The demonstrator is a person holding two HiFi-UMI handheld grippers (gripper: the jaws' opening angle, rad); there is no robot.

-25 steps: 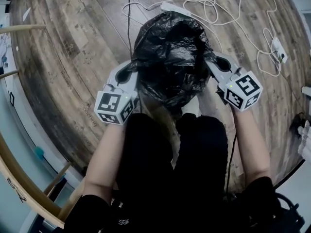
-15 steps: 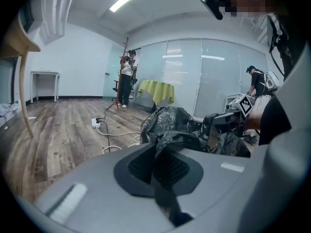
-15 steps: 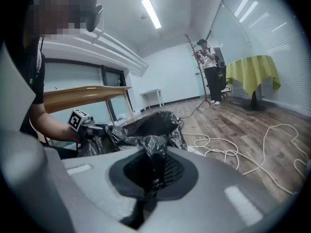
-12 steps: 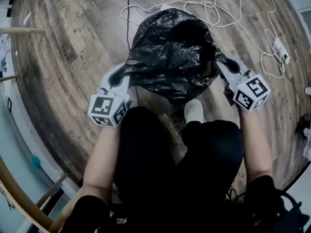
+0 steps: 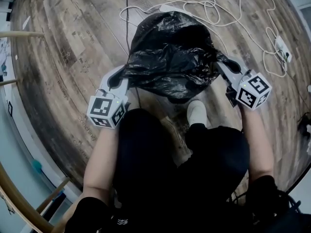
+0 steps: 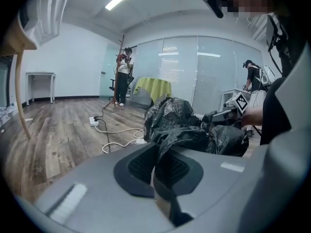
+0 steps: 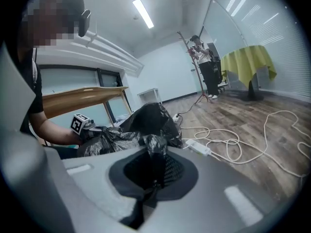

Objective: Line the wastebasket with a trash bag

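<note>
Hidden items first. Whatever sits under the bag (image 5: 170, 57) is fully covered by black film, and no view shows it. The bag's mouth cannot be picked out among the crumpled folds. The person's black-clad legs fill the lower part of the head view and hide the floor (image 5: 73, 42) there. Only one white shoe (image 5: 197, 111) shows, just beside the bag's near edge. A white power strip (image 5: 167, 7) is partly cut off behind the bag's far side, and a white cable (image 5: 209, 6) loops across the boards beyond it.

The bag is held in front of the person's knees, above the wooden floor, between the two tools. The left hand-held gripper (image 5: 120, 79) is clenched on a twisted fold at the bag's left edge. Its own view shows the film pinched between the closed pads (image 6: 141, 166). The right hand-held gripper (image 5: 226, 68) is likewise clenched on a fold at the right edge, and a tuft of film stands up out of its closed jaws. Both tools point away from the person and slightly downward.

The gripped edge is stretched side to side between the tools, which sets the bag's long axis across the person's front. The loose bulk billows forward, away from the person, toward the cable.

A person stands by a tripod (image 6: 122, 76) well apart at the far windows.
</note>
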